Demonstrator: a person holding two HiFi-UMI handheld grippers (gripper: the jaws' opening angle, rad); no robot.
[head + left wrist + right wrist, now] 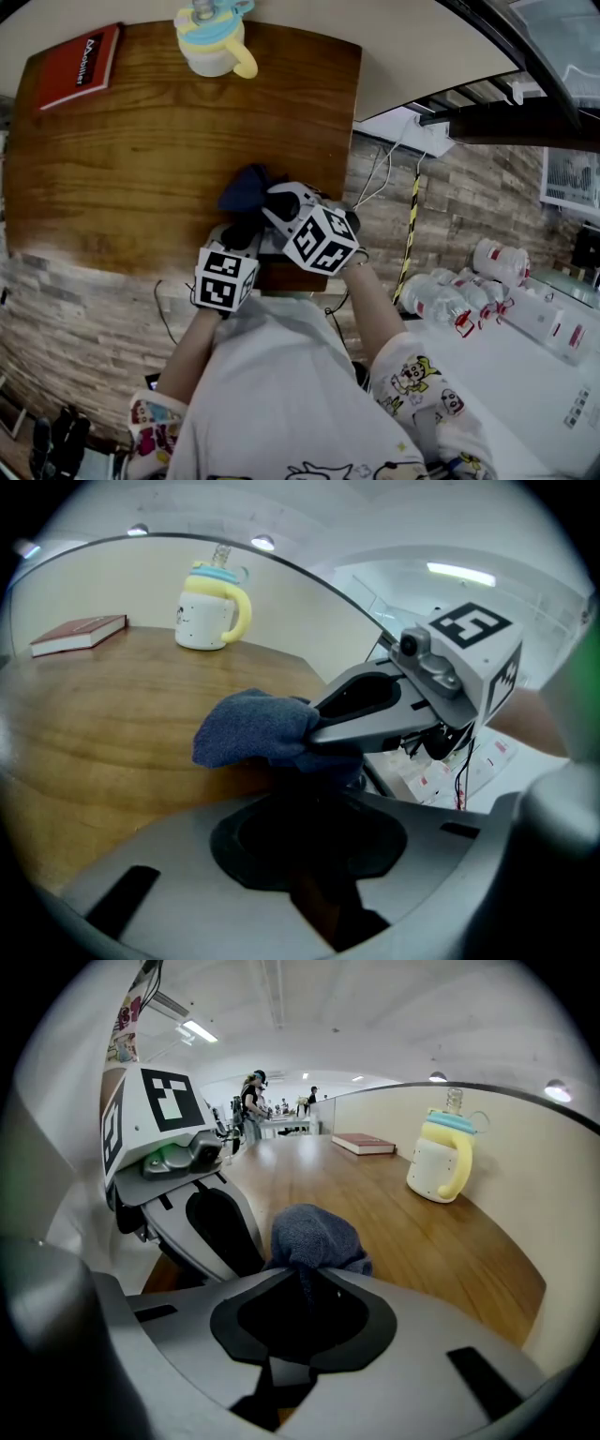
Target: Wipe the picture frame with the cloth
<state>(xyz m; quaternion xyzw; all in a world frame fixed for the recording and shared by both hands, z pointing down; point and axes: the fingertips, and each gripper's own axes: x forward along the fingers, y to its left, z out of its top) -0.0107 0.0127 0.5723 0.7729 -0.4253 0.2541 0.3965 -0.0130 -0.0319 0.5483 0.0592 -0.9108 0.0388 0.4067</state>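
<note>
Wood table: red book in the far left corner, yellow-handled cup at the far edge. Both are well apart from my tongs. The middle of the tabletop is open wood. I'm working at the near edge, toward the right corner. My right tongs clamp the blue cloth, bunched into a soft wad. My left tongs stand narrow on a dark upright piece, the picture frame, right under the cloth.
</note>
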